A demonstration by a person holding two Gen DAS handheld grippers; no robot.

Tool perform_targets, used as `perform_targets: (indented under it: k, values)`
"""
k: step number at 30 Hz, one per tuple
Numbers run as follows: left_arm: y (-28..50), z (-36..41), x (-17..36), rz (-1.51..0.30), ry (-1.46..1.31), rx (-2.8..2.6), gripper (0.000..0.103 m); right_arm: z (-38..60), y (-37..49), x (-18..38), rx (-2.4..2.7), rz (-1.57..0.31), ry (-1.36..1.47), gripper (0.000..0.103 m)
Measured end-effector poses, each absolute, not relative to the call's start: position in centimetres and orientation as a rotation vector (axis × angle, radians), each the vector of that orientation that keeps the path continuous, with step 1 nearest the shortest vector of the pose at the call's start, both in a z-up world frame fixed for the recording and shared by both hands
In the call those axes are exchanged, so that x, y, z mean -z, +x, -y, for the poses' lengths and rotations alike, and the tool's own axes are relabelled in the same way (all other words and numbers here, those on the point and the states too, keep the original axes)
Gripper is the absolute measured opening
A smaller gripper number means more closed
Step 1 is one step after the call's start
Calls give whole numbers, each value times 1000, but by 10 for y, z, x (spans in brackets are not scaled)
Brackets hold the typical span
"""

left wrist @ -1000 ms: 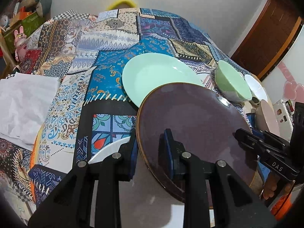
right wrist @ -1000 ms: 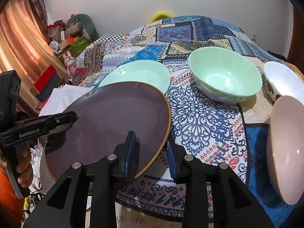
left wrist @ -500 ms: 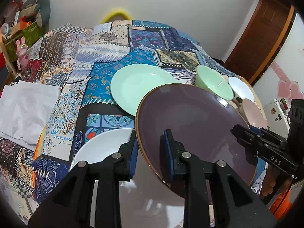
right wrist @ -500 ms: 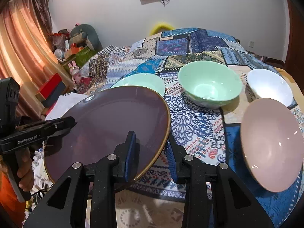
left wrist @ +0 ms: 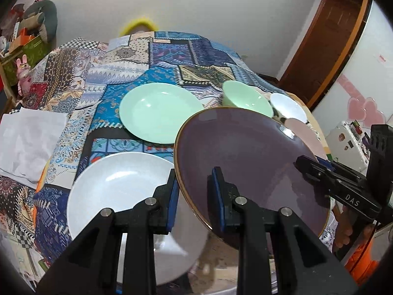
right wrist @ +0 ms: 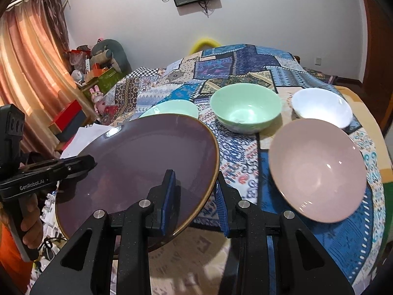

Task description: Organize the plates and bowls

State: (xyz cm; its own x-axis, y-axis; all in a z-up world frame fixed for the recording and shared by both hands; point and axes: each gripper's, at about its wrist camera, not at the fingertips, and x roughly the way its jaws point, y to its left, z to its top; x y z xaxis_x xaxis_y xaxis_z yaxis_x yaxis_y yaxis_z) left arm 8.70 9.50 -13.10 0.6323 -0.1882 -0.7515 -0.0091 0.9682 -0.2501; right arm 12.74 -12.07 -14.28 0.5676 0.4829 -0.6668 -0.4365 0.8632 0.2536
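Both grippers hold one large purple plate (left wrist: 248, 162) with a gold rim, lifted and tilted above the table. My left gripper (left wrist: 195, 191) is shut on its near left rim. My right gripper (right wrist: 195, 194) is shut on the plate's (right wrist: 137, 162) right rim. A white plate (left wrist: 115, 189) lies below the left gripper. A mint plate (left wrist: 157, 111) lies further back. A mint bowl (right wrist: 245, 107), a white bowl (right wrist: 321, 107) and a pink bowl (right wrist: 316, 167) stand to the right.
The table has a patchwork cloth (left wrist: 172, 59). White paper (left wrist: 27, 140) lies at its left edge. A shelf with toys (right wrist: 98, 73) and a curtain (right wrist: 29, 61) stand at the left. A wooden door (left wrist: 326, 39) is at the right.
Both grippers have lifted the purple plate higher and pulled back from the table. The white plate below has come fully into view.
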Motion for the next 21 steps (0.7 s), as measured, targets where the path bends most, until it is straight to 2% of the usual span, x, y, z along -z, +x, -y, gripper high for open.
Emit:
perform_targets:
  k: [21]
  values:
    - [84,-48,163,-982,-255,154,26,166,116,170,-513,-854,100,29]
